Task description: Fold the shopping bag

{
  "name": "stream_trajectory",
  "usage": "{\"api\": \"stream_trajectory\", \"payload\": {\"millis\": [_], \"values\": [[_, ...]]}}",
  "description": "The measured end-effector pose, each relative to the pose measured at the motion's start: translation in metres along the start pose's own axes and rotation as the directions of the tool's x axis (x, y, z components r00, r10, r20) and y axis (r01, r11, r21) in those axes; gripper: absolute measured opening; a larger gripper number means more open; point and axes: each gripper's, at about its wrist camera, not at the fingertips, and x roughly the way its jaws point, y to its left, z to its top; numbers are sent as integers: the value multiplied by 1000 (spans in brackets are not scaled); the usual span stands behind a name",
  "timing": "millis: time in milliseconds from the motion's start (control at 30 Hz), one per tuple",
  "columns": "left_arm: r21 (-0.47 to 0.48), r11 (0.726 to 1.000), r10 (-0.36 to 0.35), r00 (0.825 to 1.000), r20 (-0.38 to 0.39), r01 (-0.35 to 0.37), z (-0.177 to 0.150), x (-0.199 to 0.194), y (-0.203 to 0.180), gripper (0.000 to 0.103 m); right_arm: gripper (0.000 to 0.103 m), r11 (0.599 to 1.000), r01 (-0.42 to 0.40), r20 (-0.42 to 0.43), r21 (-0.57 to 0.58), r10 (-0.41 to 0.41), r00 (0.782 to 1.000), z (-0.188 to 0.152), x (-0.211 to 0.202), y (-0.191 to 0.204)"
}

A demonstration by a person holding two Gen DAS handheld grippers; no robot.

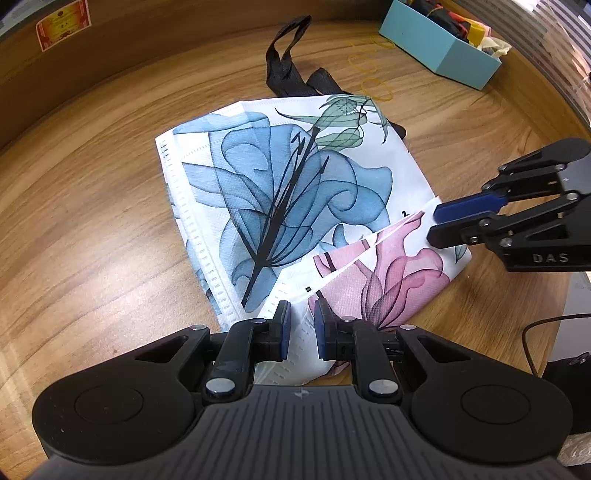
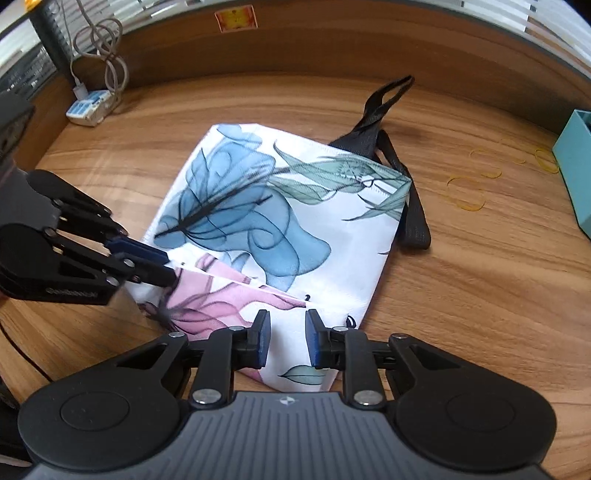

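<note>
The left gripper (image 1: pixel 302 325) is holding its jaws apart, with the near edge of the shopping bag (image 1: pixel 295 192) lying in the gap between the blue pads (image 1: pixel 284 334); whether the pads are touching the cloth is hard to tell. The right gripper (image 2: pixel 287 336) is likewise showing its jaws parted over the bag's (image 2: pixel 280 229) near white corner, the cloth running under and between the two fingers (image 2: pixel 263 339). Seen from the left wrist, the right gripper (image 1: pixel 436 225) is reaching in from the right side with its tips at the bag's edge, just where a folded flap with a pink flower (image 1: pixel 391 273) is meeting the blue flower print. Seen from the right wrist, the left gripper (image 2: pixel 168 271) is coming in from the left, its tips at the same fold line; from this side view its opening is not clear.

The bag is lying flat on the wooden counter (image 1: pixel 92 221), partly folded, its black handles (image 1: pixel 291 62) trailing out past the far edge. The bag's nearest part is hiding beneath each gripper body. Yellow rubber bands (image 2: pixel 465 194) are lying on the counter well apart from the bag, near a teal box (image 1: pixel 439 44) that is cut off by the frame edge. A white power strip (image 2: pixel 88 109) with coiled cable is sitting by the back wall, and a red and yellow sticker (image 1: pixel 62 24) is showing on it, too blurred to read
</note>
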Motion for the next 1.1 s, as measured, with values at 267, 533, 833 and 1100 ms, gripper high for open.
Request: {"api": "stream_trajectory", "payload": {"millis": [267,533,833,1100], "values": [[24,1000,2,1000,-1,-2,3,-1,-2,17,20,999,-11,-10,-37,10,1000,-8,17,-1],[40,999,-9,1000,-14,9,3,1,-2,18,38,979,-12,34,-203,19,999,-4,-5,19],[29,999,-44,997,-56,46,9,4,3,18,55,828,25,44,-561,0,999,-28,-4,75],[6,998,-67,994,-89,68,14,6,8,18,54,572,114,79,-812,-85,993,-51,14,107]]}}
